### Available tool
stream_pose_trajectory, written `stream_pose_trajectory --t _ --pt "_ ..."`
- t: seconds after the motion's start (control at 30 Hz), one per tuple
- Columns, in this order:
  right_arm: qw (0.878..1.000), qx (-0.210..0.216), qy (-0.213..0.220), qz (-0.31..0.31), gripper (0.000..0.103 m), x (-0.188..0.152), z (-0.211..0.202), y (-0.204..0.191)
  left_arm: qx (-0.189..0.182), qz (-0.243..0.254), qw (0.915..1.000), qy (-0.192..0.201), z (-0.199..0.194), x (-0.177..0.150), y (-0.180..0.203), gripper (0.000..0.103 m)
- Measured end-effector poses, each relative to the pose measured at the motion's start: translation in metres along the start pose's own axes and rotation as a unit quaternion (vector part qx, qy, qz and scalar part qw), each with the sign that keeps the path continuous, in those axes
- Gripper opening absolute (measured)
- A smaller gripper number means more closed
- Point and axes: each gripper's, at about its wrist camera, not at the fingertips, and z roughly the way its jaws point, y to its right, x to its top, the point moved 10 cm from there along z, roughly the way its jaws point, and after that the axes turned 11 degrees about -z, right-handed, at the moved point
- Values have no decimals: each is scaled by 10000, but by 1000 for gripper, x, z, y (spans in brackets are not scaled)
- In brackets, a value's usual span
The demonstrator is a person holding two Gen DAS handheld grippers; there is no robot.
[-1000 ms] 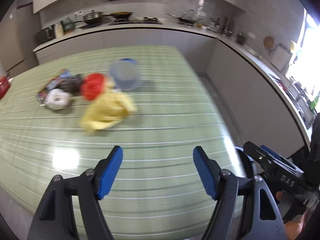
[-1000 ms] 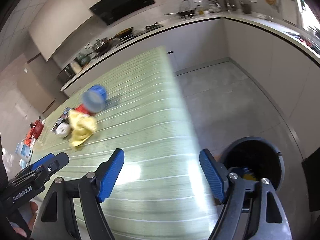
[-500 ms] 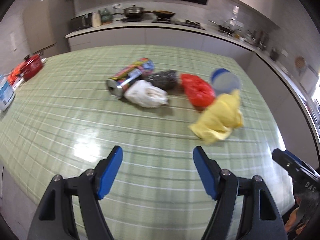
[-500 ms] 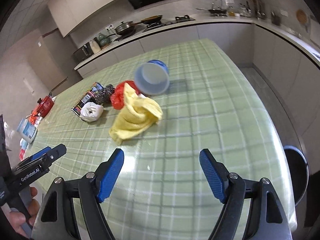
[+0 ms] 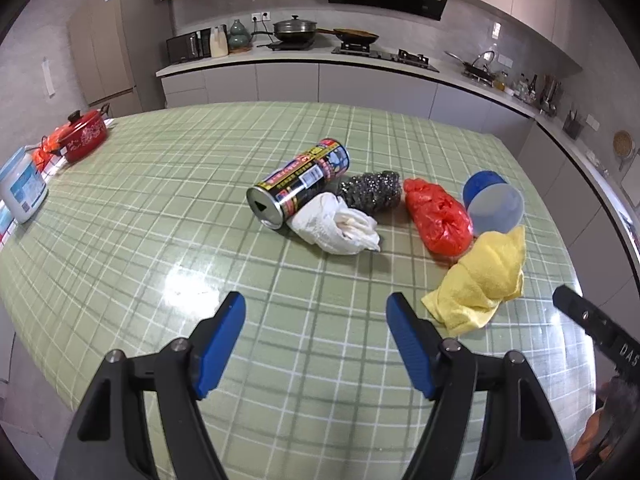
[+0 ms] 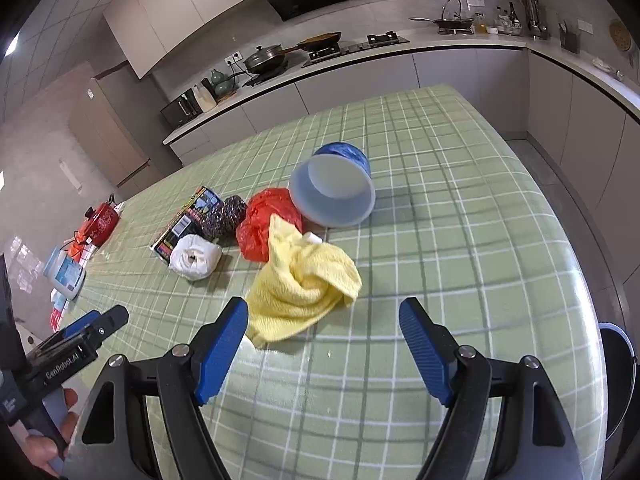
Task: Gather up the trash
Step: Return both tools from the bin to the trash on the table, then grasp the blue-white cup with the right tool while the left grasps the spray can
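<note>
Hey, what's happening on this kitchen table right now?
A person holds the left gripper and right gripper above a green checked table, both open and empty. Trash lies untouched in a cluster: a can, white wad, steel scourer, red bag, blue cup and yellow cloth.

One can (image 5: 301, 182), scourer (image 5: 370, 190), red bag (image 5: 438, 218), cup (image 5: 494, 202), yellow cloth (image 5: 482, 280).

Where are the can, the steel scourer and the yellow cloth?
can (image 5: 298, 182), left wrist view, middle of its printed side
steel scourer (image 5: 370, 192), left wrist view, its centre
yellow cloth (image 6: 304, 284), right wrist view, its bunched middle
</note>
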Motion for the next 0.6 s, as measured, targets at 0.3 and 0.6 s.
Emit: stream_pose_trajectory --t 0.3,0.6 --pt "9982 -566 157 79 84 36 14 -7 -247 250 9994 -9 33 51 -12 74" --pt "9933 -1113 244 212 86 71 35 -9 -471 679 9963 -249 83 86 -11 74"
